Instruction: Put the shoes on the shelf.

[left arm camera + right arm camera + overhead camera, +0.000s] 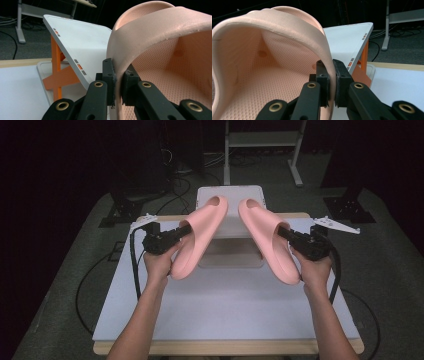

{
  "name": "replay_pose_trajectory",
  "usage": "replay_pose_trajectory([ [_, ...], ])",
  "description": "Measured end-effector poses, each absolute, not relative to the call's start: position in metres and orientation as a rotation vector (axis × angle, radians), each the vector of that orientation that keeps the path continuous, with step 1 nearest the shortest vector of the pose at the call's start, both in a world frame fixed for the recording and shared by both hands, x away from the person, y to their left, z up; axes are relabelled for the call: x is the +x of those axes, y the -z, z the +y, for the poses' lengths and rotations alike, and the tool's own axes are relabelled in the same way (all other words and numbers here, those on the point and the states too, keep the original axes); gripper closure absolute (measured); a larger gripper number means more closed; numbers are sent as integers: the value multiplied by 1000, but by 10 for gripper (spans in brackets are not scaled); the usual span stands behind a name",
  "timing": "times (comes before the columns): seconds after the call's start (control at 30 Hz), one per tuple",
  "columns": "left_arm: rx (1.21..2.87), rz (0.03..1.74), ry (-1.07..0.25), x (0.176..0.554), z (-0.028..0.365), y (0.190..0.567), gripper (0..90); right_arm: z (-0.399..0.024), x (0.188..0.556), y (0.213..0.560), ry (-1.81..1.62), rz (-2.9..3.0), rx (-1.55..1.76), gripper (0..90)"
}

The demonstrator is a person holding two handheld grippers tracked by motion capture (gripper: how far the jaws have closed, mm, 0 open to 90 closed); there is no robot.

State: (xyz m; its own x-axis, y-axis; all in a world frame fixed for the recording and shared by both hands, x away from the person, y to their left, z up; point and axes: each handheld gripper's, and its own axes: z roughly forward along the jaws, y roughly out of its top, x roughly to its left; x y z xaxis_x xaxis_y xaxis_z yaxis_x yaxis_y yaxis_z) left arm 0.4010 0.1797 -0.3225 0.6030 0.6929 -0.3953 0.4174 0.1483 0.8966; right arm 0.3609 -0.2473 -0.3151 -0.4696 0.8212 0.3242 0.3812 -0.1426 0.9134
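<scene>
Two pink foam slides hang in the air over the table. The left slide point(200, 235) is gripped at the edge of its strap by my left gripper point(175, 234), whose jaws are shut on the strap point(118, 82). The right slide point(267, 237) is held the same way by my right gripper point(290, 237), its pads pinching the strap's edge point(332, 82). Both slides tilt, toes toward the far side, heels toward the person. The dotted footbeds point(175, 75) point(269, 82) face the cameras.
A white slanted rack point(230, 227) on orange legs point(58, 72) stands at the table's far middle, just behind and between the slides. White table surface point(225, 305) lies in front. Cables trail off the left edge; a metal frame point(262, 142) stands beyond on the floor.
</scene>
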Motion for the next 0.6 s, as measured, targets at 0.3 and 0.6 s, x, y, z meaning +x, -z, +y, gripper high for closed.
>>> replay_pose_trajectory([
  [0.3,1493,1005,-277,412,176,315,835,-247,370,310,-1603,1754,1363,840],
  [0.6,1517,1013,-312,421,172,307,834,-248,378,307,-1581,1743,1377,839],
])
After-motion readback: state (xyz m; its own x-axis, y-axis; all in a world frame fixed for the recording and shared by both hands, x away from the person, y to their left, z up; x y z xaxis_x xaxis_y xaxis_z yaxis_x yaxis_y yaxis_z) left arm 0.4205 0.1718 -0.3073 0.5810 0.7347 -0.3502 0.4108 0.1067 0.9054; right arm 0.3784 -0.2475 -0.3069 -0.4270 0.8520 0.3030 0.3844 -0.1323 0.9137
